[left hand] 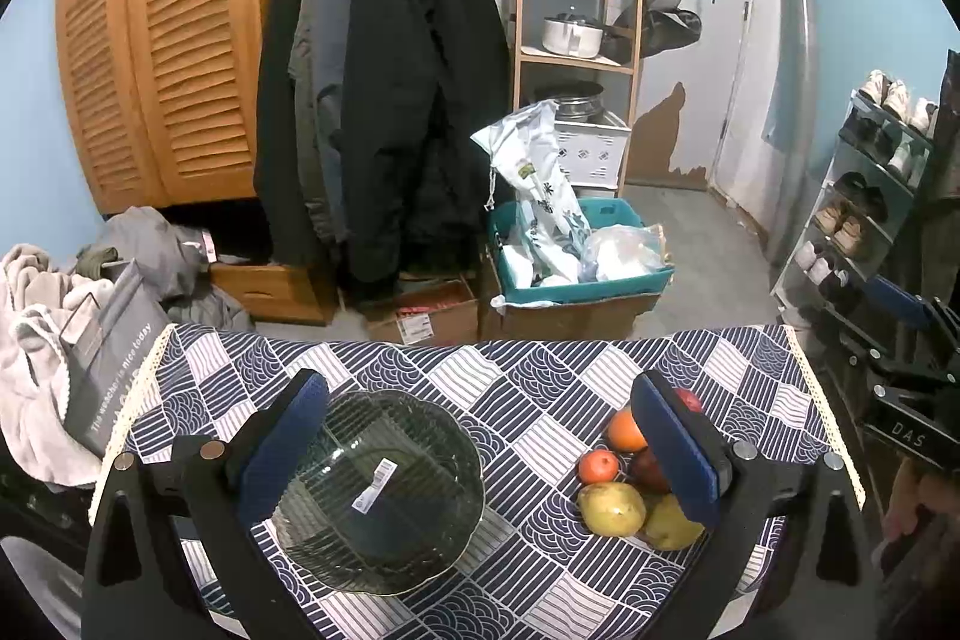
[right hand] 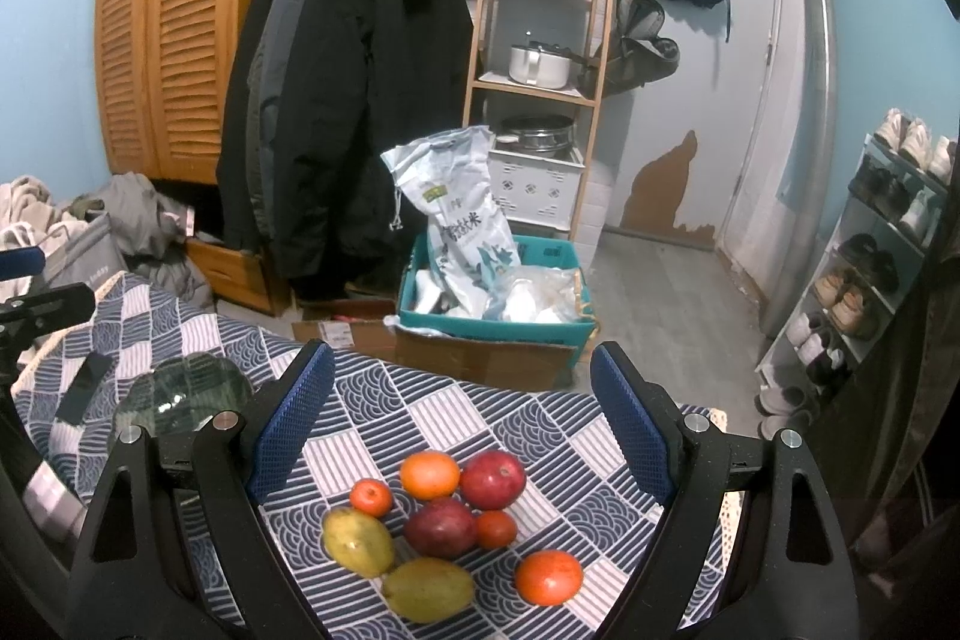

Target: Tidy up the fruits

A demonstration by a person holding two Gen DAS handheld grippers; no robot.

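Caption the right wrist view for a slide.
Open right tongs hover over eight loose fruits on the blue patterned tablecloth; ribbed glass bowl sits empty.

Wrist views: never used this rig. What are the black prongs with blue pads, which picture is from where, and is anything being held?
There is no robot here. A person carries a hand-held gripper in each hand, with a fisheye camera looking forward along its two fingers, so the black prongs with blue pads are those fingers.

The left wrist view shows the left hand-held gripper open above a glass bowl on the patterned tablecloth.

The right wrist view shows the right hand-held gripper open over loose fruit: oranges such as this orange, a red apple and yellow-green fruits such as this pear.

Nothing is held by either one. The bowl looks empty.
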